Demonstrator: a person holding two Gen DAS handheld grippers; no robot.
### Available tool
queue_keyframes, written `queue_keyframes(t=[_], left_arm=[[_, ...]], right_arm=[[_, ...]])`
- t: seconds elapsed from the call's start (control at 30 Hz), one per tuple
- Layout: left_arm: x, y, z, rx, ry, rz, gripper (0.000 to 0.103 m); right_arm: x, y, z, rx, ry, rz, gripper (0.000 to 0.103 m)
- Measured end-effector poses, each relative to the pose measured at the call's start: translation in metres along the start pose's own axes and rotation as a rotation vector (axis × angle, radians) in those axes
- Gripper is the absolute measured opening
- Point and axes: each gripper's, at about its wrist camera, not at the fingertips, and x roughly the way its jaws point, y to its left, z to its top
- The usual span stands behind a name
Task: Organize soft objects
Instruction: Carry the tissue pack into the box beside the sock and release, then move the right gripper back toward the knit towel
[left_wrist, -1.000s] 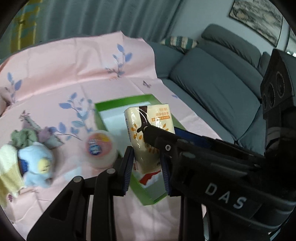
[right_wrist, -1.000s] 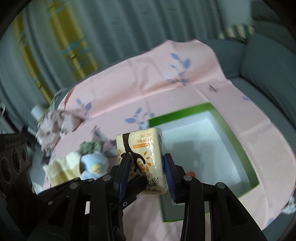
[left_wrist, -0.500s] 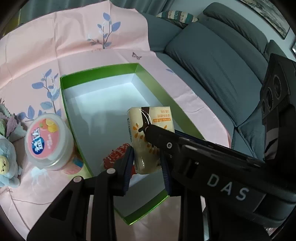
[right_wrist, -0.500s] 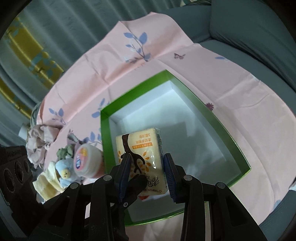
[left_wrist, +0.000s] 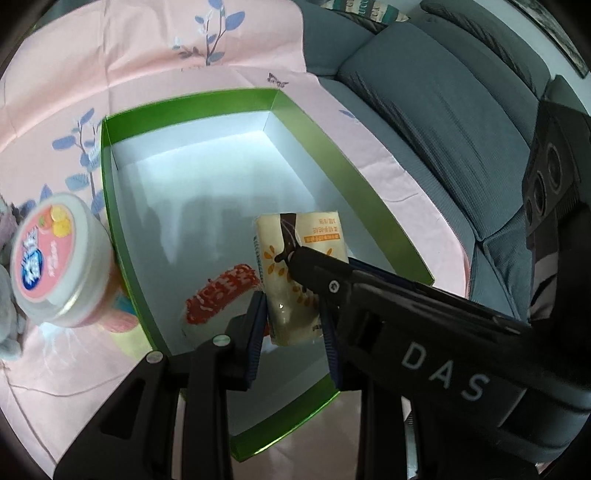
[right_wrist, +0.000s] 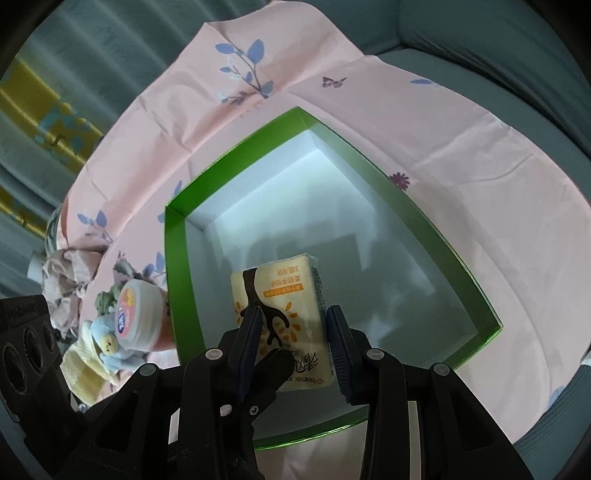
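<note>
Both grippers are shut on one cream tissue pack with a brown tree print. My left gripper pinches its lower end, and my right gripper holds it by the sides; the pack also shows in the right wrist view. The pack hangs low inside the green box with a white floor, near its front part. The box also shows in the right wrist view. A red-printed packet lies on the box floor beside the pack.
A round pink-lidded tub stands just left of the box on the pink floral cloth. A blue plush toy, a yellow cloth and crumpled fabric lie further left. A grey sofa is at the right.
Both grippers have carried the tissue pack forward and down, from above the cloth to low inside the green box. The grip on it is unchanged.
</note>
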Motion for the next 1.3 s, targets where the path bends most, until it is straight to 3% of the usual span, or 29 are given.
queue_keyframes(t=[0.4, 0.53, 0.67, 0.77, 0.83, 0.93, 1.0, 1.3], left_arm=[[0.011, -0.005, -0.002, -0.005, 0.034, 0.009, 0.026], [0.006, -0.009, -0.005, 0.005, 0.026, 0.008, 0.031], [-0.009, -0.010, -0.010, 0.023, -0.012, 0.052, 0.052], [-0.024, -0.010, -0.014, 0.024, -0.049, 0.050, 0.063], [-0.038, -0.010, -0.018, 0.027, -0.076, 0.068, 0.066], [-0.061, -0.005, -0.025, 0.023, -0.126, 0.094, 0.080], [-0.076, 0.001, -0.032, 0.013, -0.162, 0.097, 0.085], [-0.128, 0.047, -0.063, -0.096, -0.206, 0.195, 0.090]], right_arm=[[0.005, -0.011, 0.003, 0.036, 0.018, -0.010, 0.039], [-0.001, -0.008, 0.002, 0.026, 0.003, -0.005, 0.039], [-0.010, -0.004, 0.002, 0.014, -0.022, 0.009, 0.039], [-0.021, 0.000, 0.000, 0.005, -0.054, 0.020, 0.048], [-0.029, 0.004, -0.002, -0.004, -0.080, 0.032, 0.060], [-0.042, 0.012, -0.005, -0.015, -0.128, 0.062, 0.076], [-0.050, 0.018, -0.008, -0.031, -0.157, 0.081, 0.082], [-0.069, 0.057, -0.023, -0.132, -0.206, 0.149, 0.086]])
